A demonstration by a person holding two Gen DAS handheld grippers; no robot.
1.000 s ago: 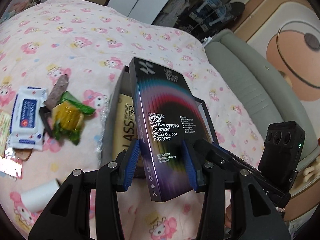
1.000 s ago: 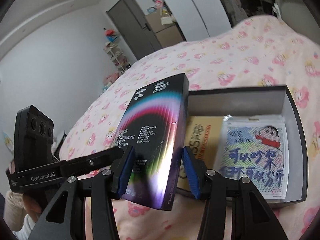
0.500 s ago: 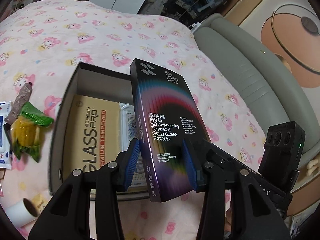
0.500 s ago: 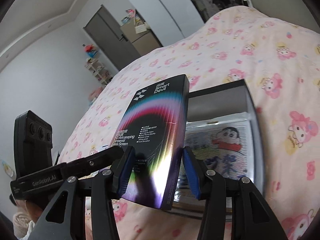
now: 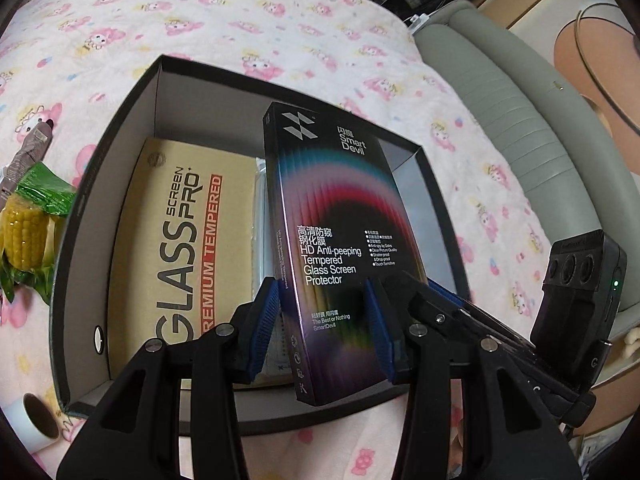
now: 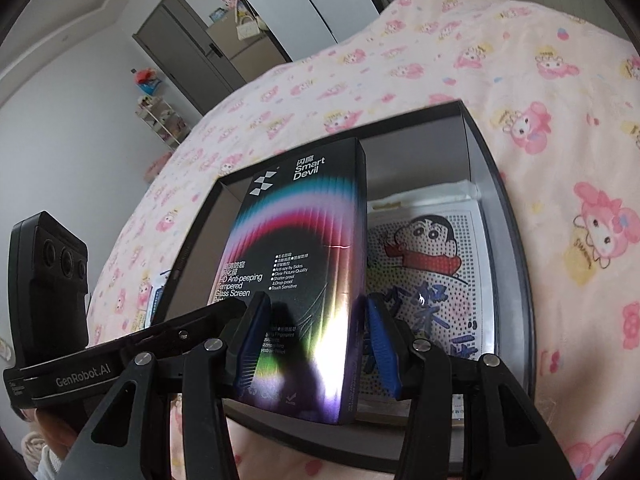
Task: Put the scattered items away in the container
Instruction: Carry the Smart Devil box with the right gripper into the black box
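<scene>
Since a second ago both grippers had carried the screen-protector box (image 5: 332, 256) down and over the container (image 5: 116, 148); the corn snack (image 5: 24, 224) slid to the left edge of view. Left gripper (image 5: 324, 332) pinched its near end, blue pads on both long edges. Right gripper (image 6: 316, 340) pinched that end likewise. Box's long axis ran away from the fingers, far end tilted up over the open floor between gold GLASS box (image 5: 180, 248) and cartoon sheet (image 6: 432, 264). Neither hand nearer.
</scene>
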